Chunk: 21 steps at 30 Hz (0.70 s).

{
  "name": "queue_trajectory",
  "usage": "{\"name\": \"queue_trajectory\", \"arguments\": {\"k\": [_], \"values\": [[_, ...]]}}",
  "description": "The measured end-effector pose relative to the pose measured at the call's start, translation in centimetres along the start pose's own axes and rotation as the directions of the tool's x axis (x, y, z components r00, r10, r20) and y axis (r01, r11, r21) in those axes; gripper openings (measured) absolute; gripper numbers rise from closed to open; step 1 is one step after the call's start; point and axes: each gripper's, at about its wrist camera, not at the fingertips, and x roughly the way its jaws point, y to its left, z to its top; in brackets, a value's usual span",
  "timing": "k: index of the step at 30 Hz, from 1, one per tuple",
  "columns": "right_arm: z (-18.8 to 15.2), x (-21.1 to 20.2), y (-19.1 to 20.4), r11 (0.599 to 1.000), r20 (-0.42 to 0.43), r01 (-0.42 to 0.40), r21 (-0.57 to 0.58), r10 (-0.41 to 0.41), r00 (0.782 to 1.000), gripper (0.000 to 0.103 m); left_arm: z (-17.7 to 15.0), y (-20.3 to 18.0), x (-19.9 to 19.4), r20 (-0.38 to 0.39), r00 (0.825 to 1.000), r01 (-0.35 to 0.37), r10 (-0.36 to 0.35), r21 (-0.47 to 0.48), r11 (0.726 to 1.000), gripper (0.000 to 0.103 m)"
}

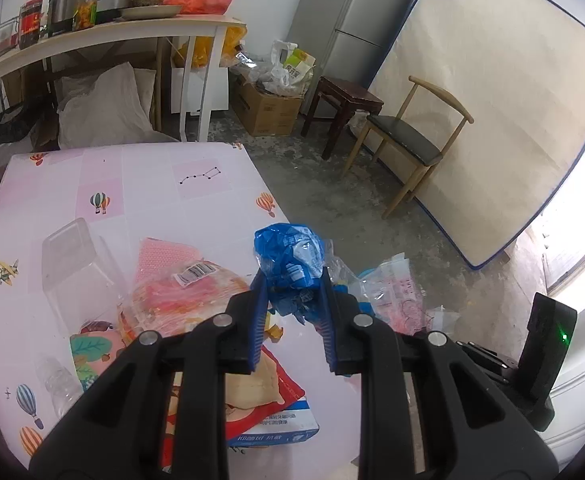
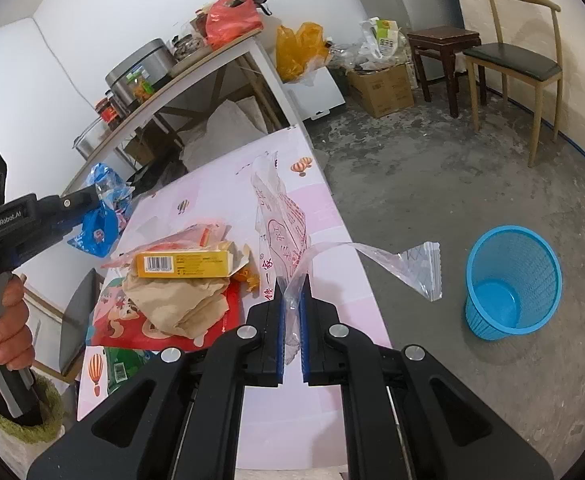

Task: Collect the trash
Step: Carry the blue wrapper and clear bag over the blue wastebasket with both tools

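Blue crumpled wrapper (image 1: 290, 258) between left tool (image 1: 292, 280) pads.

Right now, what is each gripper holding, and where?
Left gripper: crumpled blue wrapper, pinched at its lower end. Right gripper: clear printed plastic bag, pinched mid-sheet.

pink table (image 2: 212, 184) with wrappers

left of the right claw (image 2: 292, 284): yellow box (image 2: 184, 266), brown paper (image 2: 176, 304), red packet (image 2: 132, 320).
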Motion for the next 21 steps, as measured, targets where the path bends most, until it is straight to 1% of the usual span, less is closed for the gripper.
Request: {"name": "queue_trajectory", "arguments": {"k": [8, 16, 21], "values": [[0.5, -1.4, -2.1, 0.999, 0.036, 0.027, 0.039, -0.029, 0.999, 0.006, 0.3, -1.6, 1.1, -0.012, 1.0, 0.003, -0.003, 0.028, 1.0, 0.022], [0.8, -3.6, -6.2, 0.991, 0.081, 0.071, 0.111, -0.08, 0.994, 0.006, 0.9, -5.4, 2.8, -0.033, 0.999, 0.017, -0.014, 0.084, 0.996, 0.022], [0.7, -4.5, -9.1, 0.983, 0.089, 0.099, 0.156, -0.114, 0.989, 0.006, 1.5, -8.5, 5.0, -0.07, 0.997, 0.04, -0.032, 0.125, 0.991, 0.022]]}}
